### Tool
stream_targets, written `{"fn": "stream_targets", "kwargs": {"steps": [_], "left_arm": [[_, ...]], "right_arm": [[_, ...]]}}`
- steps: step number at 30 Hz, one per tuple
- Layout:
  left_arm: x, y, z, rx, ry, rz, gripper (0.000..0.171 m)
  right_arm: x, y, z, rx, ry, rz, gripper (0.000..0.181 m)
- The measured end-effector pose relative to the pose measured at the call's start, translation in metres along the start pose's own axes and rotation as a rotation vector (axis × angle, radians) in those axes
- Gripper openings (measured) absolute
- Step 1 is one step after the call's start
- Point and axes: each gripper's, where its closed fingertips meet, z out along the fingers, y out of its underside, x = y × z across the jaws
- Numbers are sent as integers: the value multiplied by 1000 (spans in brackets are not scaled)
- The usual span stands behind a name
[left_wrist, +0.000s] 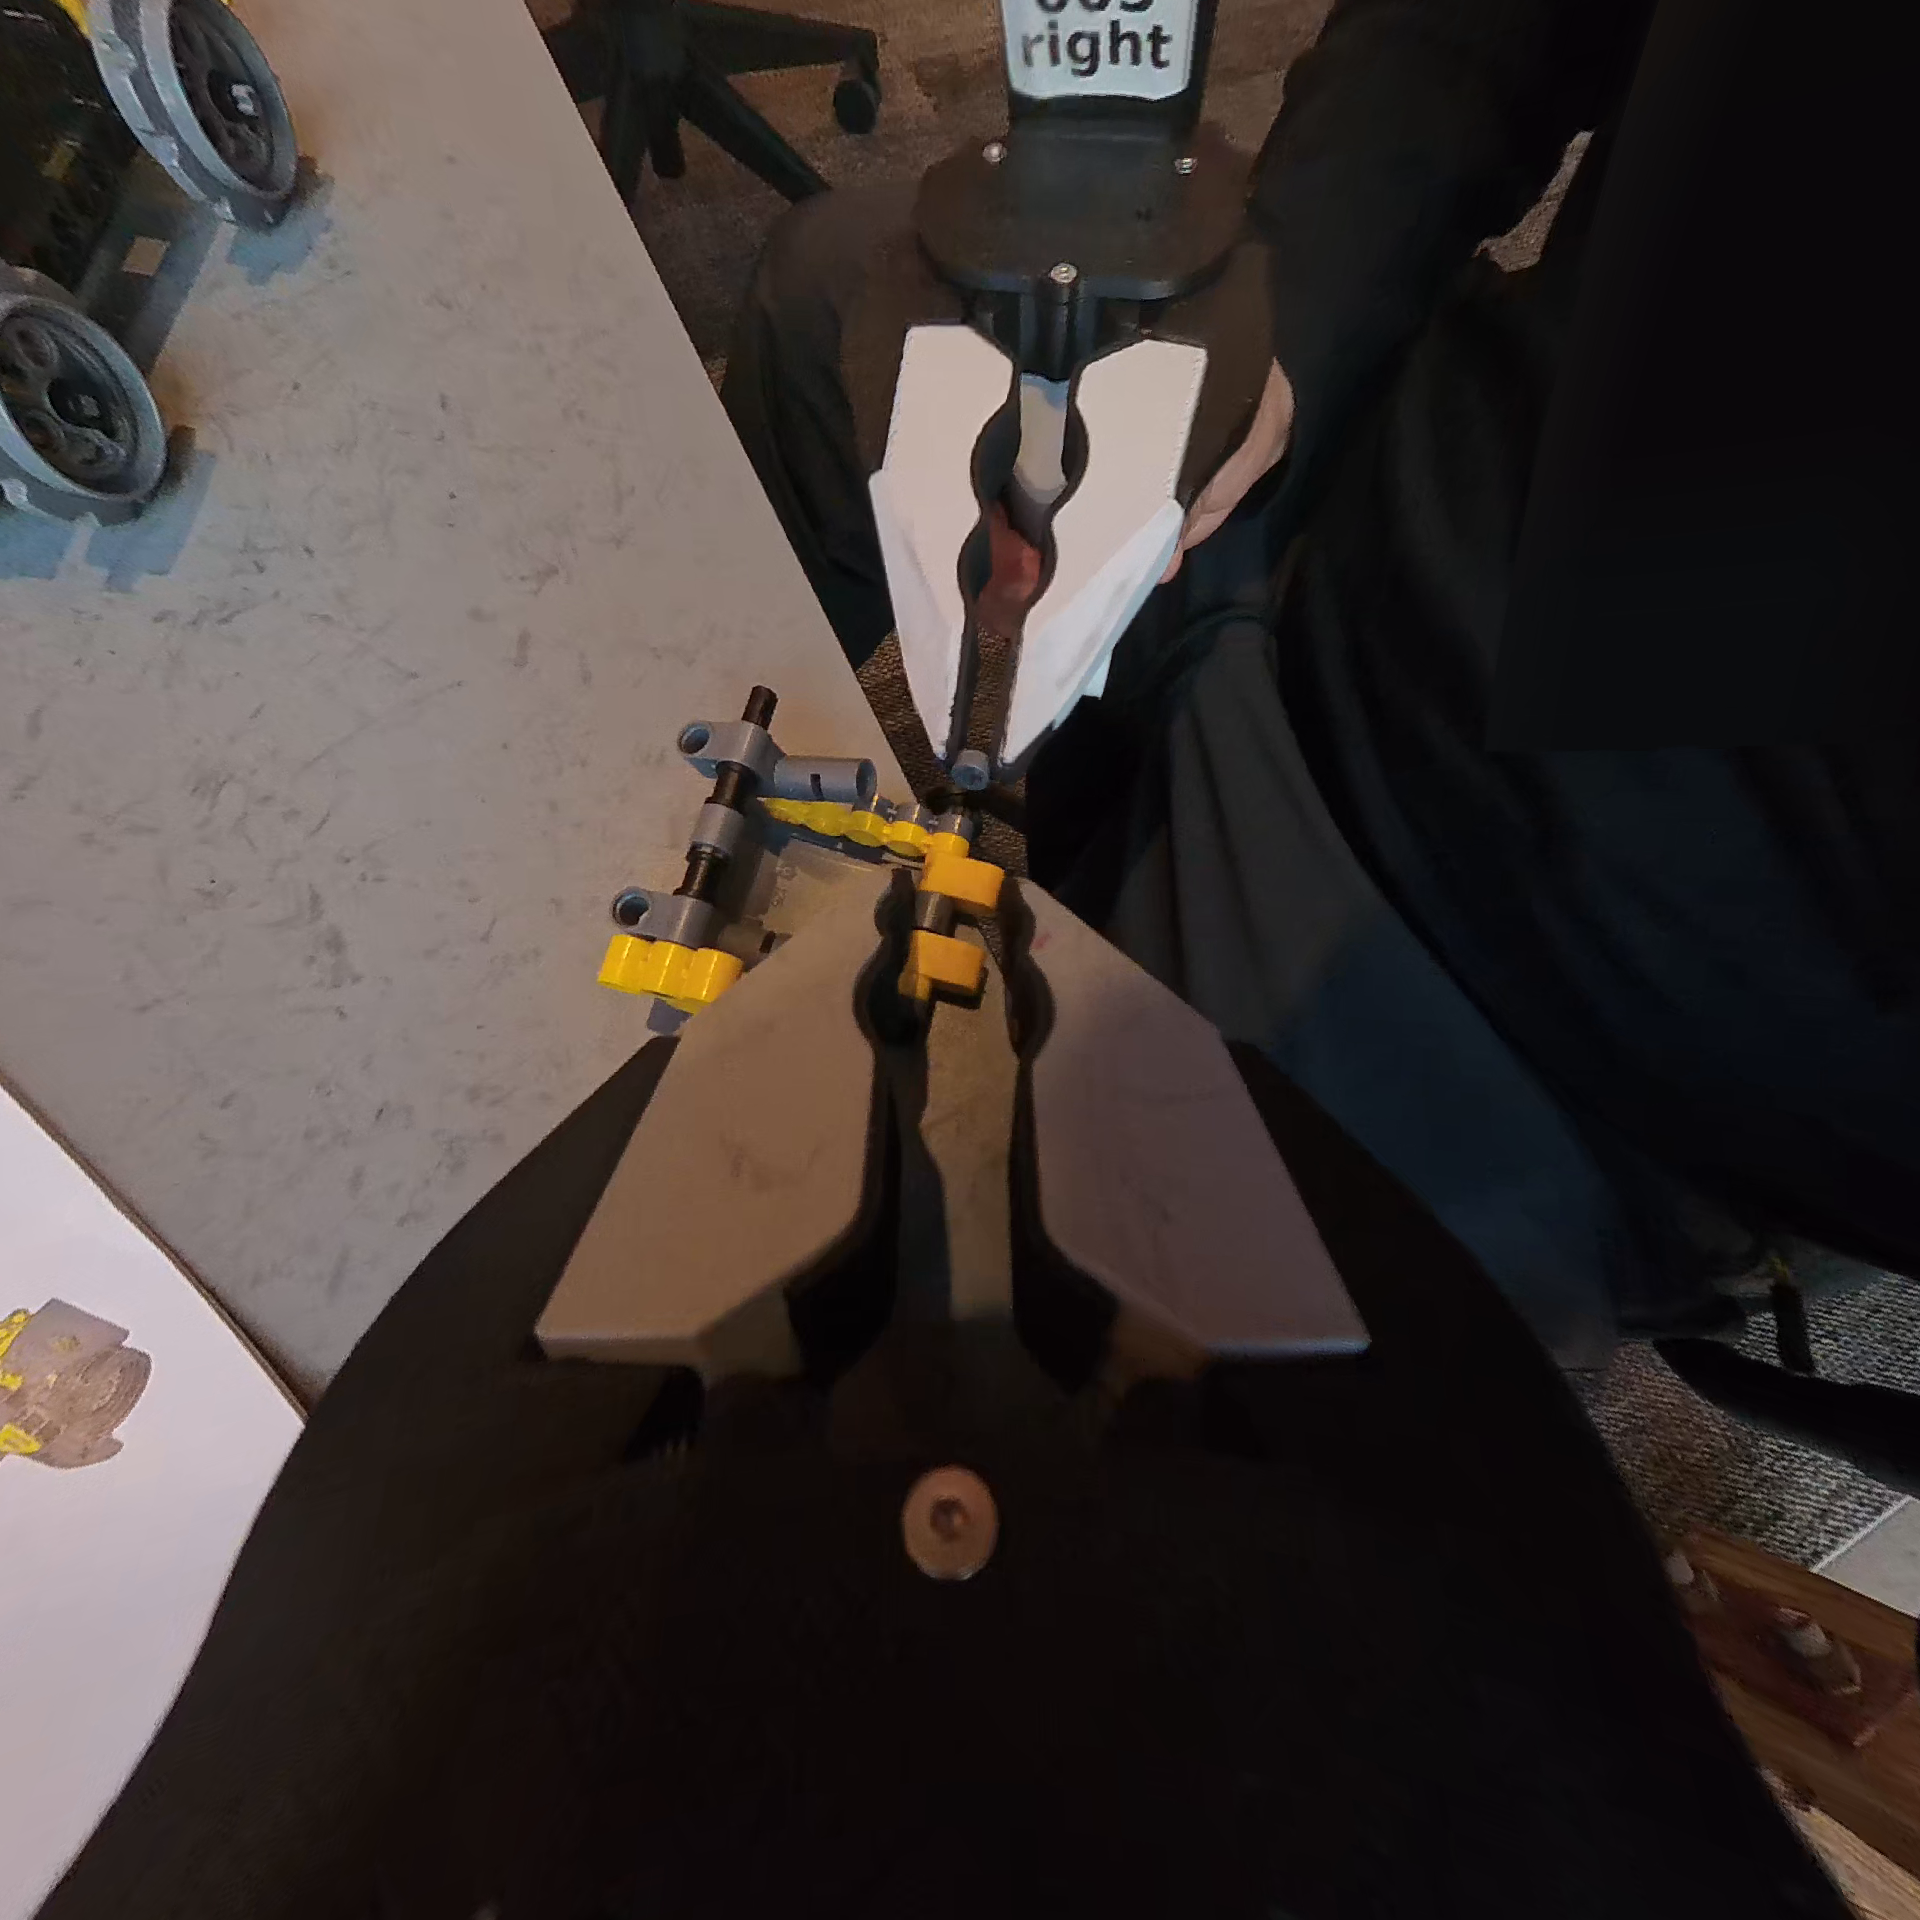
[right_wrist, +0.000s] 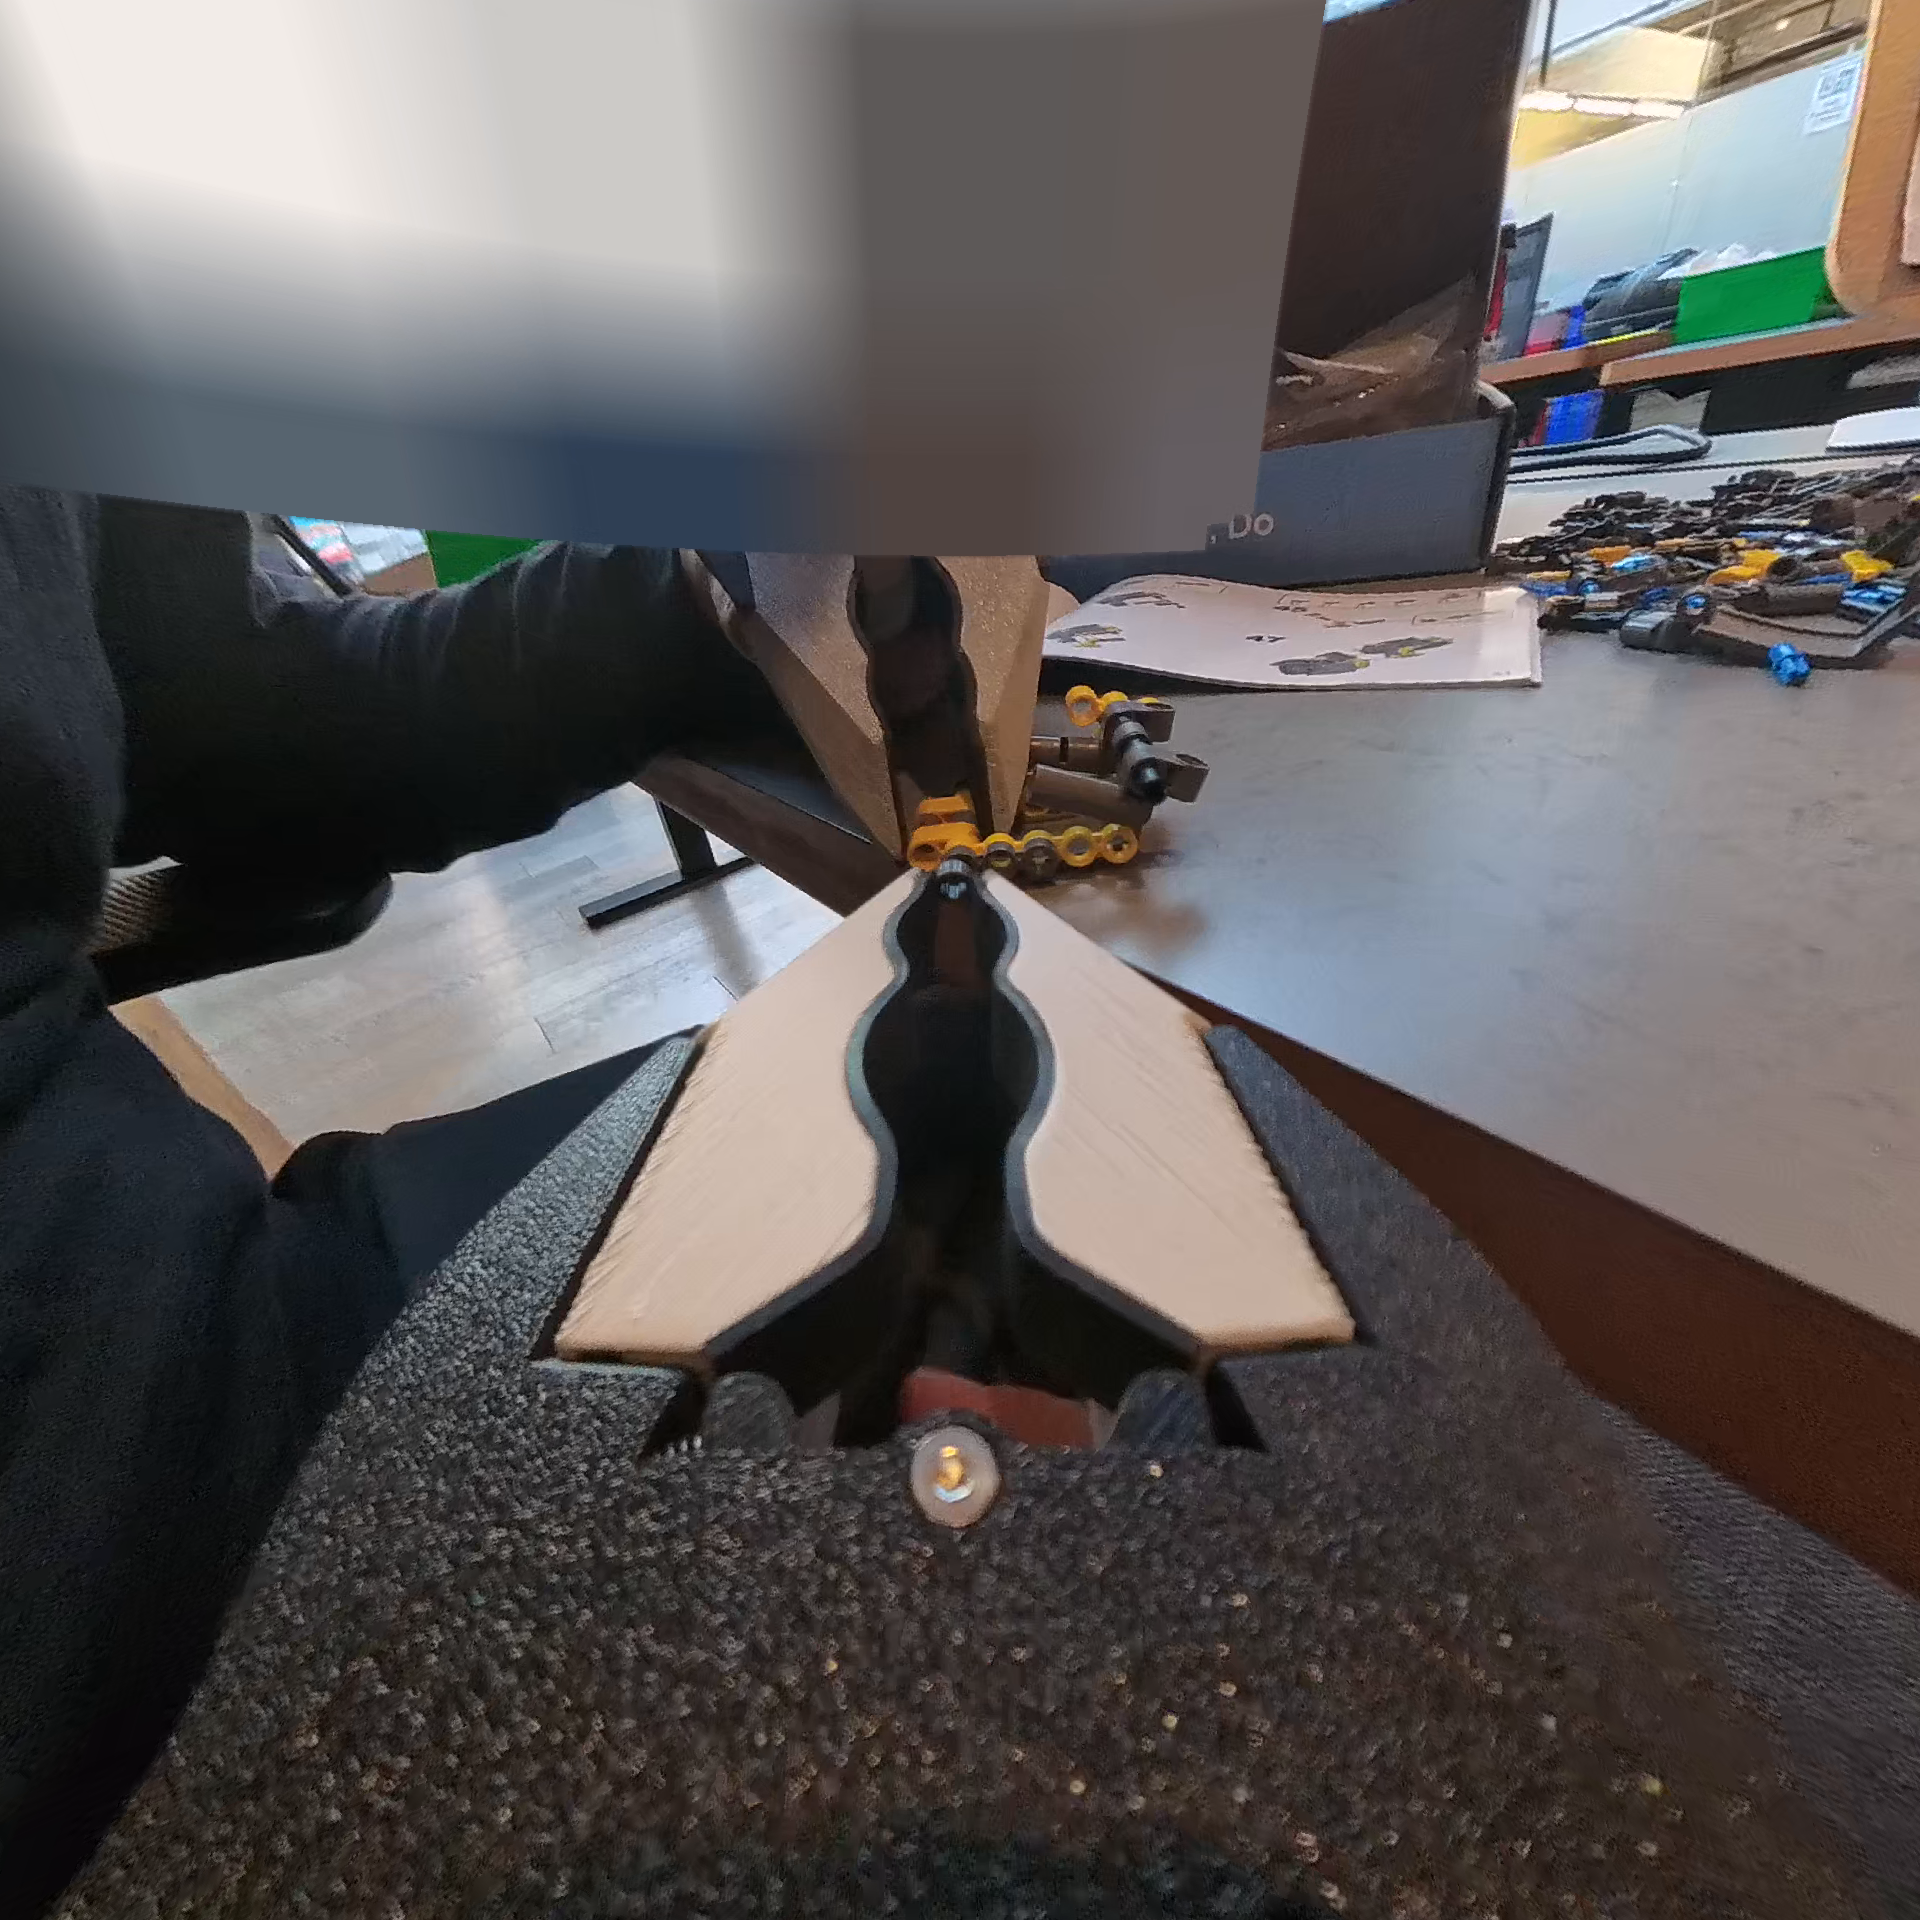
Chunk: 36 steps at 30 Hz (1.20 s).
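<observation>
Right at the desk (left_wrist: 312, 623) corner, the two grippers meet tip to tip. The left gripper (left_wrist: 948, 935) has its jaws closed on the yellow end of a small grey-and-yellow brick assembly (left_wrist: 727, 862), whose other half rests on the desk towards nine o'clock. The right gripper (right_wrist: 951, 883) comes in from twelve o'clock in the left view, jaws pinched on a small grey bush (left_wrist: 971, 771) at the assembly's axle. An instruction booklet (right_wrist: 1299, 634) and loose parts (right_wrist: 1714, 571) lie well apart.

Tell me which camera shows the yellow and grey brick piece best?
The left wrist view: the brick piece is seen from above, nearly whole, at the table's edge. The right wrist view shows it low and side-on, partly behind the left tool.
</observation>
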Motion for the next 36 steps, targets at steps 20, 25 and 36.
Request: {"fn": "stream_targets", "kwargs": {"steps": [20, 25, 36], "left_arm": [[-2, 0, 0, 0, -4, -11, 14], [-2, 0, 0, -1, -7, -11, 14], [-4, 1, 1, -12, -34, 0, 13]], "right_arm": [[2, 3, 5, -29, 26, -53, 5], [3, 3, 6, -26, 30, -54, 5], [4, 4, 7, -59, 73, -173, 5]]}}
